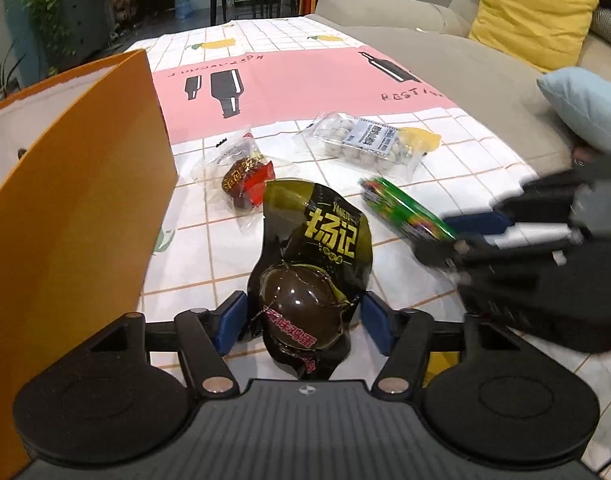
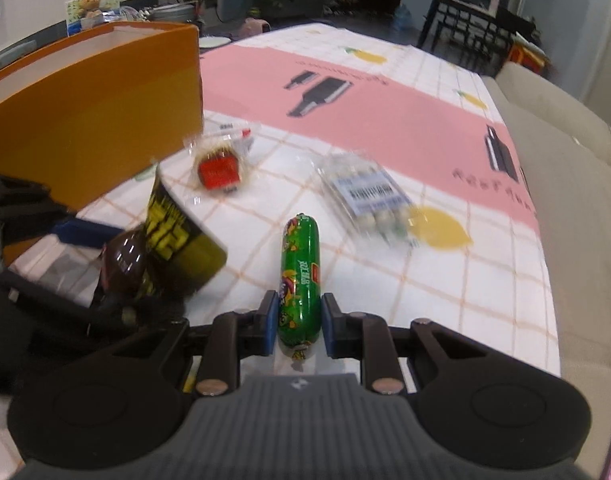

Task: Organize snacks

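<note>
A black vacuum packet with a brown braised egg [image 1: 317, 240] sits between the blue pads of my left gripper [image 1: 304, 324], which press on its sides; the packet tilts up off the tablecloth. In the right wrist view that egg packet [image 2: 173, 248] stands up at the left. My right gripper [image 2: 297, 326] is shut on the near end of a green sausage stick [image 2: 299, 264]. In the left wrist view the sausage [image 1: 405, 212] points toward the table's middle, with the blurred right gripper [image 1: 461, 242] behind it.
A tall orange box [image 1: 77, 200] [image 2: 97, 120] stands open-topped at the left. A small red-and-clear snack packet [image 1: 245, 180] [image 2: 219, 172] and a clear tray of pale balls with a barcode label [image 1: 365, 140] [image 2: 369, 196] lie on the checked tablecloth [image 1: 305, 80]. A beige sofa [image 1: 485, 80] with cushions borders the right.
</note>
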`<control>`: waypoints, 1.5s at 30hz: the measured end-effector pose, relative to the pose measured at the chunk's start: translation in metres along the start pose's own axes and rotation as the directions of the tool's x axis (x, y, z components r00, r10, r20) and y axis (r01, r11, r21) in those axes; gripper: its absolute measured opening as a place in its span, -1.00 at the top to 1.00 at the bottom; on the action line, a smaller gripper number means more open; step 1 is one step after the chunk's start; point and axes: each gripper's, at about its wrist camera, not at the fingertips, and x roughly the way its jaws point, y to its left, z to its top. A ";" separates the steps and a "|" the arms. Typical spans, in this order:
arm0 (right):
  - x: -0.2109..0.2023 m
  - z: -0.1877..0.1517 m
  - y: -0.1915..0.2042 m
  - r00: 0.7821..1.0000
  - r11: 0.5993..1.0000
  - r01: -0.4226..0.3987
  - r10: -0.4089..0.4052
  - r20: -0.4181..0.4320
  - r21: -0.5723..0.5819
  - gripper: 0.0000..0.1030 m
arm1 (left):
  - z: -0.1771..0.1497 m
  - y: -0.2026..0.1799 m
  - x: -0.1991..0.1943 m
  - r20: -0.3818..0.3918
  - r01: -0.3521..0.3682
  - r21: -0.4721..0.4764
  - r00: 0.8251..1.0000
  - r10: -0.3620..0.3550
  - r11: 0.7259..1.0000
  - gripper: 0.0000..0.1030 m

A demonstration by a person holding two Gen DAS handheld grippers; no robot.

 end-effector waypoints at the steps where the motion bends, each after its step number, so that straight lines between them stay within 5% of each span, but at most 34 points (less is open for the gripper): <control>1: -0.002 -0.003 0.001 1.000 1.000 0.006 -0.006 -0.016 -0.004 0.63 | 0.000 0.000 0.000 -0.001 -0.005 0.002 1.000 0.005 1.000 -0.25; 6: -0.019 -0.017 0.004 0.999 0.999 0.015 -0.016 -0.037 -0.033 0.62 | -0.001 -0.001 -0.003 0.000 -0.021 0.007 1.000 0.021 1.000 -0.03; 12: -0.017 -0.018 0.011 0.999 0.996 0.033 -0.032 0.011 -0.080 0.49 | -0.004 0.001 -0.008 -0.018 -0.027 -0.020 0.999 0.026 0.999 -0.02; 26: -0.011 -0.011 0.006 1.000 0.998 -0.003 0.004 -0.021 0.055 0.62 | 0.001 0.011 -0.020 -0.057 -0.034 -0.170 0.998 0.024 0.985 0.00; 36: -0.029 -0.014 0.011 0.993 0.992 -0.057 0.068 -0.094 0.112 0.63 | 0.007 0.014 -0.061 -0.059 0.012 -0.273 0.998 -0.029 0.962 0.00; 45: -0.071 0.003 0.014 0.995 0.978 -0.100 0.102 -0.004 0.183 0.63 | 0.020 0.022 -0.122 0.034 0.068 -0.324 0.998 -0.060 0.944 0.00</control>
